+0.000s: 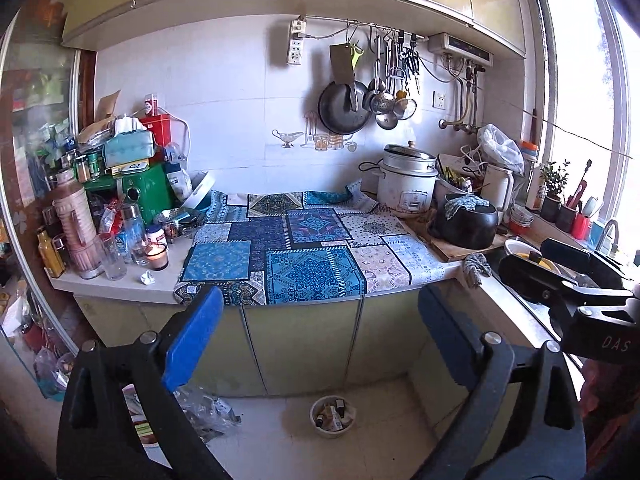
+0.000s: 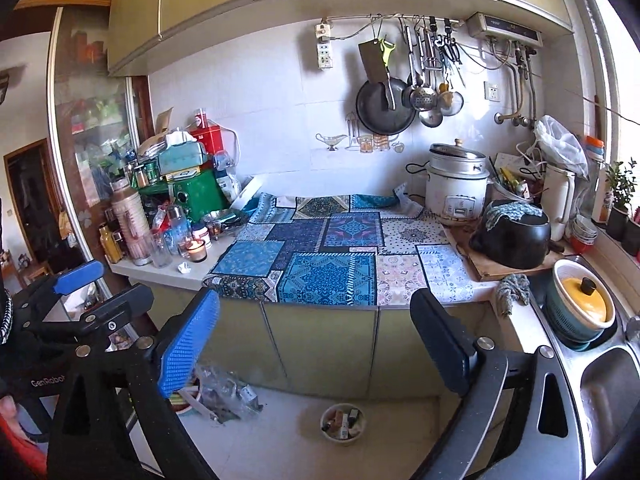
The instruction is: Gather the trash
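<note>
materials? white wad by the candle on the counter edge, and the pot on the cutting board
White wad: looks like crumpled paper or tissue, matte, sharp creases. Black pot on the cutting board: probably glazed ceramic or enamel, judging by its smooth glossy highlights; a cloth covers the top.

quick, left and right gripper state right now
left gripper: open, nothing between its fingers
right gripper: open, nothing between its fingers
</note>
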